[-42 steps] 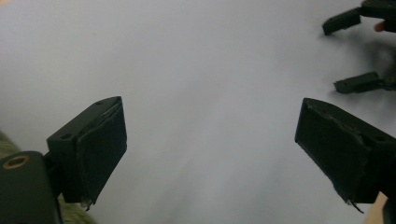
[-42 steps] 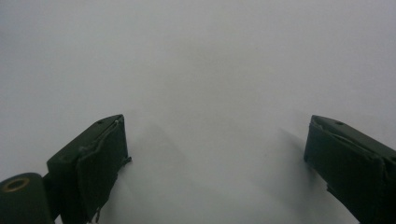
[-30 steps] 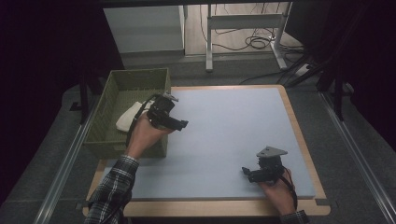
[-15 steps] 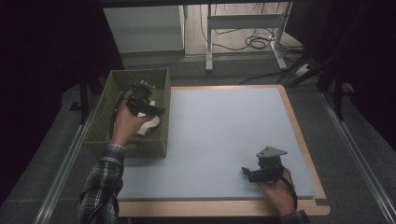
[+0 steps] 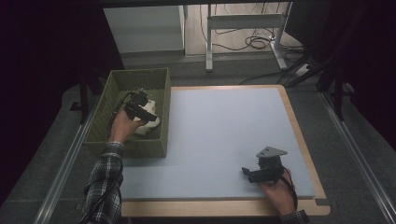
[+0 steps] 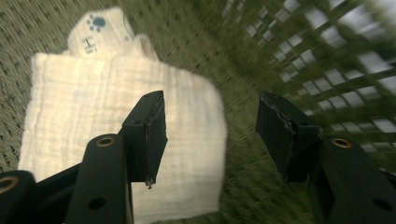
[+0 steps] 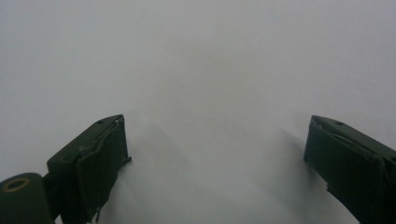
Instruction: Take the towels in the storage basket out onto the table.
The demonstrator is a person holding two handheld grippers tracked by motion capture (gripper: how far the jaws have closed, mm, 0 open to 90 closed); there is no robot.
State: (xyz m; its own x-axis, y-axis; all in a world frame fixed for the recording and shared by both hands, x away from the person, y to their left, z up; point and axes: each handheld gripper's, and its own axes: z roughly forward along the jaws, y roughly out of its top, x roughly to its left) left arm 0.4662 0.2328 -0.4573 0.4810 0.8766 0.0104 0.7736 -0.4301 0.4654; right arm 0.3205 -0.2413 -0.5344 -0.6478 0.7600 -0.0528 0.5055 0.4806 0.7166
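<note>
A white folded cloth [image 5: 152, 123] lies in the green woven basket [image 5: 106, 100] at the table's left. My left gripper [image 5: 140, 105] reaches down into the basket just over the cloth. In the left gripper view its jaws have just been closing. They stand half apart, with the cloth's [image 6: 84, 102] right edge between them and no pad pressing on it. A small label with a paw print shows at the cloth's far end. My right gripper [image 5: 247, 173] rests open on the blue mat [image 5: 224, 126] at the front right, nothing between its jaws [image 7: 217, 154].
The basket's lattice wall [image 6: 299, 60] rises close to the right of the left gripper. A wooden border [image 5: 299, 135] frames the mat. Beyond the table stand a white cabinet [image 5: 144, 28], a metal frame and floor cables [image 5: 261, 42].
My left hand has moved left from the mat's edge into the basket and down to the cloth, its jaws narrowing. The right hand has stayed in place.
</note>
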